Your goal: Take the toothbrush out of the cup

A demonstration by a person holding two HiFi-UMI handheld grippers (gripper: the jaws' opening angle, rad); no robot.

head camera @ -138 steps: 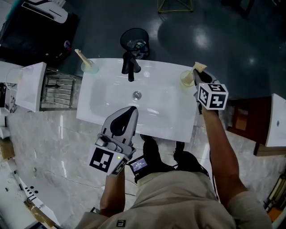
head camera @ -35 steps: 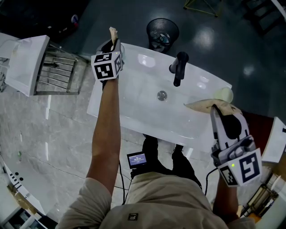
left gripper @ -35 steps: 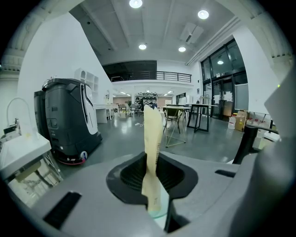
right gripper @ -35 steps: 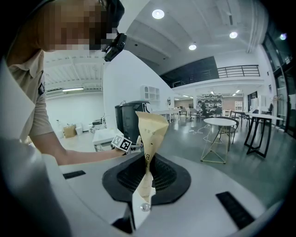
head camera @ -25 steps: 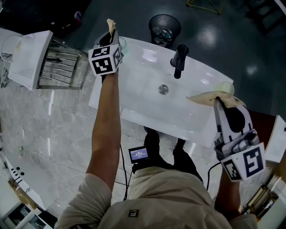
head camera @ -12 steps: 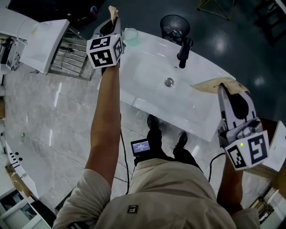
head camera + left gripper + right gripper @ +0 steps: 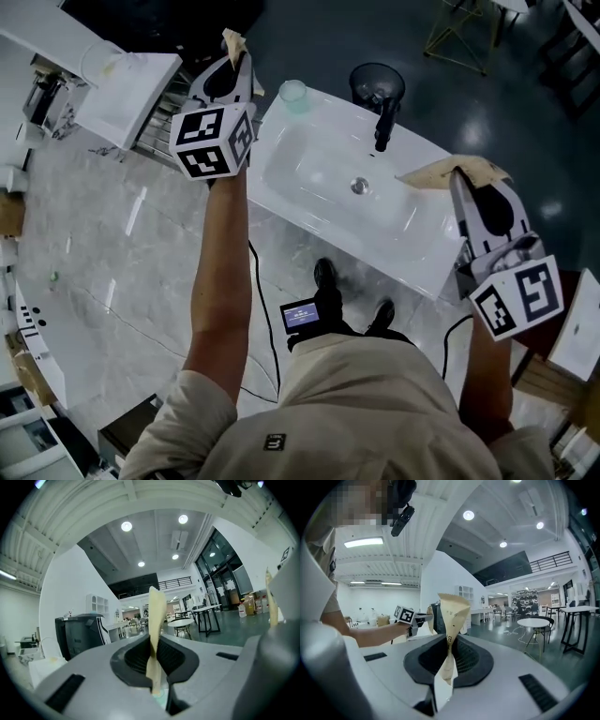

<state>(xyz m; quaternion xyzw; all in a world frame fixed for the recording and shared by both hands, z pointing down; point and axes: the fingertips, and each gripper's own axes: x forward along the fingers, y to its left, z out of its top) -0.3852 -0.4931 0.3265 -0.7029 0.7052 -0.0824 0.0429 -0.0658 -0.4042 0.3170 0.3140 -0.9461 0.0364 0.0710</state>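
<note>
Left hand-held gripper (image 7: pixel 235 54) clamps slim cream toothbrush (image 7: pixel 154 616), pale green translucent cup (image 7: pixel 293 94) apart, to its right. Right hand-held gripper (image 7: pixel 458 176) clamps cream paper-wrapped brush (image 7: pixel 450 620). I'd hold both grips firm.

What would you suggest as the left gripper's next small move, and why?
Probably swing the left gripper over the sink rim and lower it to lay the toothbrush down: its jaws are shut on the toothbrush, which hangs clear of the empty cup, so only setting it down seems left.
</note>
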